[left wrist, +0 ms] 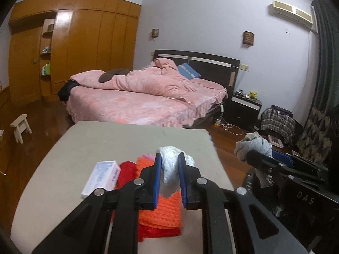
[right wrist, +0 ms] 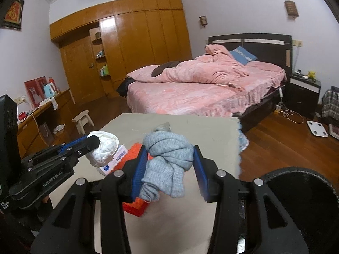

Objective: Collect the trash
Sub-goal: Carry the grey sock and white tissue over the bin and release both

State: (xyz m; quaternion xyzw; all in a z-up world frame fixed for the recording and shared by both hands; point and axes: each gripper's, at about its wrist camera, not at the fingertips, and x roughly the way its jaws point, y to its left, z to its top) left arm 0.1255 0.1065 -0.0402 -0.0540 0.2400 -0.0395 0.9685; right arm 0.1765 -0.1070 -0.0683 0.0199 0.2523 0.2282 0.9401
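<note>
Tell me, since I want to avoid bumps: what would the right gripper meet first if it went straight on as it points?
Probably the bare far part of the table: the right gripper, shut on the grey sock bundle, points slightly downward across it. Beyond lies the pink bed; depth is unclear.

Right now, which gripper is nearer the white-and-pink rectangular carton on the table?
Left. The left gripper, gripping a crumpled white wad, hangs just right of the carton. The right gripper, gripping a grey knitted sock, sits farther right.

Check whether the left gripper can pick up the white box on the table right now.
Probably not: the left gripper is shut on a white wad, so its jaws are full; the white box lies uncovered beside it.
</note>
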